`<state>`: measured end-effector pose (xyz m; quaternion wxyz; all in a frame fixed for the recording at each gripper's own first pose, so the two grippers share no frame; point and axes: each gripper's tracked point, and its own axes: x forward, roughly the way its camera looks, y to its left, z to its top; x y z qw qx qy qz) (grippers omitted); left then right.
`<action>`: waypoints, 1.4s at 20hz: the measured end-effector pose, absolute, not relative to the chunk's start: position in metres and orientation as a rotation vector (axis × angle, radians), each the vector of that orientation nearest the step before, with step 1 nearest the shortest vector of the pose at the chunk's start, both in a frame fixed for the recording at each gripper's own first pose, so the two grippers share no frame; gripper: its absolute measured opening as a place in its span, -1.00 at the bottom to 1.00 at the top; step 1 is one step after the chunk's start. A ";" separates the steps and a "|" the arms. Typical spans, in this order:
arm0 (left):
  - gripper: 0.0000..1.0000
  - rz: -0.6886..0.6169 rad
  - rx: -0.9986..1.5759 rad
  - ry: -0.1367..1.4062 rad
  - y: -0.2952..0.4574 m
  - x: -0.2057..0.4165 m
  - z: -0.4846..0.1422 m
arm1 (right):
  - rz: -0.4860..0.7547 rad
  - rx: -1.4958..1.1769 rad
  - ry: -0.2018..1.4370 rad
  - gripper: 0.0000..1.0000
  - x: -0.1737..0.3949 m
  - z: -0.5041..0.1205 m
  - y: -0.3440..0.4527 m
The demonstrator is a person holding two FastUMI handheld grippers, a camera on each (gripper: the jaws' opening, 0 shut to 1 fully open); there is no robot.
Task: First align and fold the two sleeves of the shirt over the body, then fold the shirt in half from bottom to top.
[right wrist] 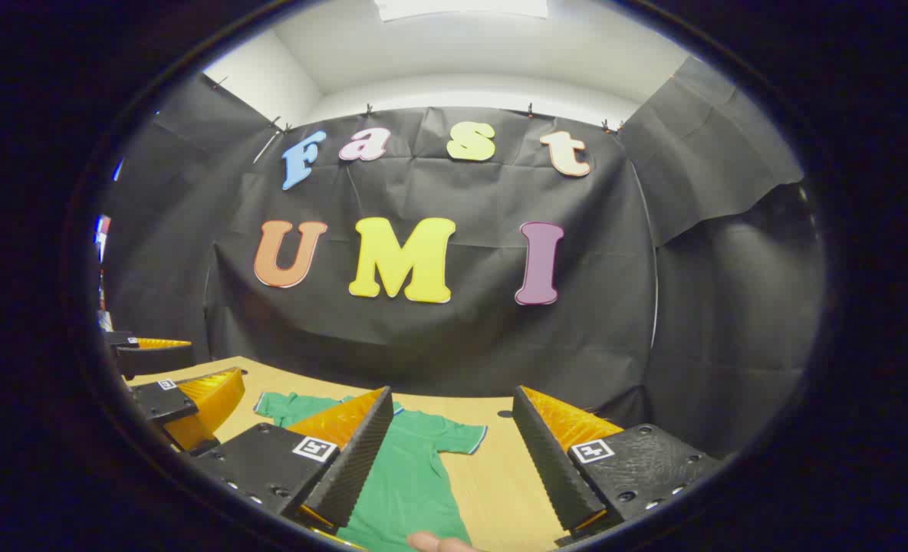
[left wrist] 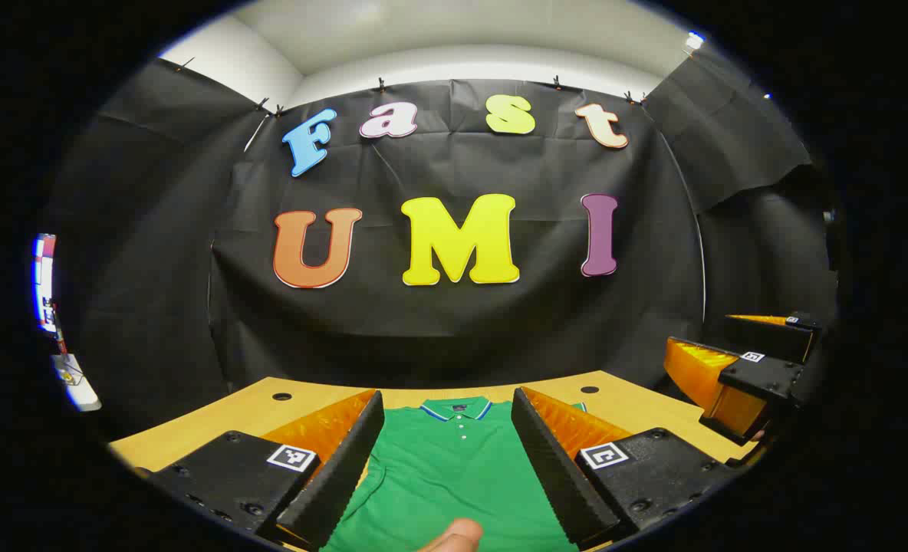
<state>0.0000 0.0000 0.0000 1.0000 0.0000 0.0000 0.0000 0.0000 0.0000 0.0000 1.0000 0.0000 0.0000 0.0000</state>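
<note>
Jaws apart above flat shirt [left wrist: 454,468]

Shirt [left wrist: 454,475] flat on table [left wrist: 216,418], collar toward booth wall [left wrist: 454,322]; table before wall.

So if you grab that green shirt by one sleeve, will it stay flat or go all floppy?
Probably floppy: the green shirt lies flat on the table with soft creases, so it should droop and bunch when lifted. Its sleeve looks thin, so likely light. It may drag on the wood rather than slide as one piece.
</note>
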 end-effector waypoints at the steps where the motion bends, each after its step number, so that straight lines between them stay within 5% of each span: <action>1: 1.00 -0.005 0.005 -0.009 0.002 0.004 0.000 | -0.007 0.001 -0.005 0.89 0.006 -0.003 0.001; 20: 1.00 0.008 -0.008 0.046 0.027 0.031 -0.029 | 0.017 -0.044 0.044 0.92 0.043 -0.036 0.025; 28: 1.00 0.033 -0.026 0.093 0.036 0.044 -0.046 | -0.024 -0.088 0.073 0.89 0.118 -0.058 0.012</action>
